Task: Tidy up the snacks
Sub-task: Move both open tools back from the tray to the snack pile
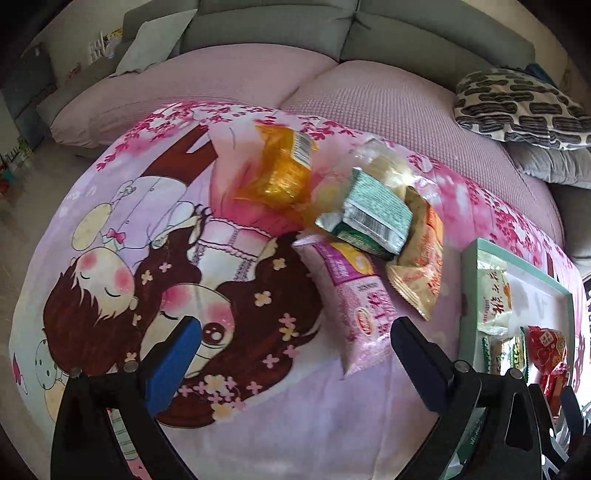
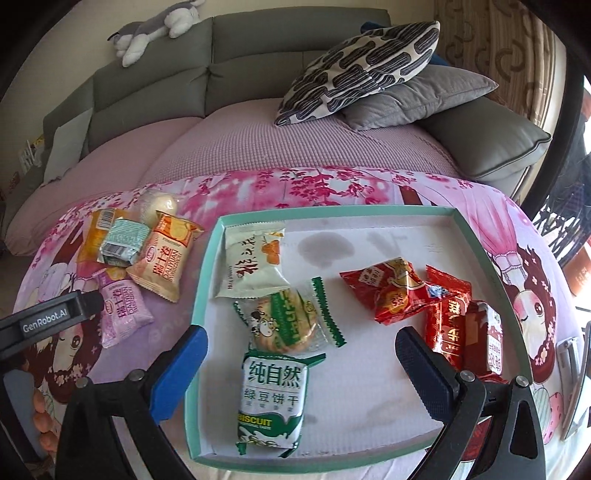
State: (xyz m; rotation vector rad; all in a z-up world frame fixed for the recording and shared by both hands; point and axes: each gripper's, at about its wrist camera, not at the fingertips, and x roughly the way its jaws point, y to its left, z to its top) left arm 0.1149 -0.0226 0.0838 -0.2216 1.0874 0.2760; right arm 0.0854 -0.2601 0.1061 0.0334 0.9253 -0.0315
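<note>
A pile of loose snack packets lies on the pink cartoon blanket: a pink packet, an orange-cream packet, a green-silver packet and a yellow-orange one. My left gripper is open and empty, just short of the pink packet. A teal-rimmed tray holds white, green and red packets. My right gripper is open and empty above the green biscuit packet in the tray.
A sofa with a pink cover lies behind the blanket. A patterned cushion and a grey cushion sit at the back right. A plush toy lies on the backrest. The left gripper's body shows at the left.
</note>
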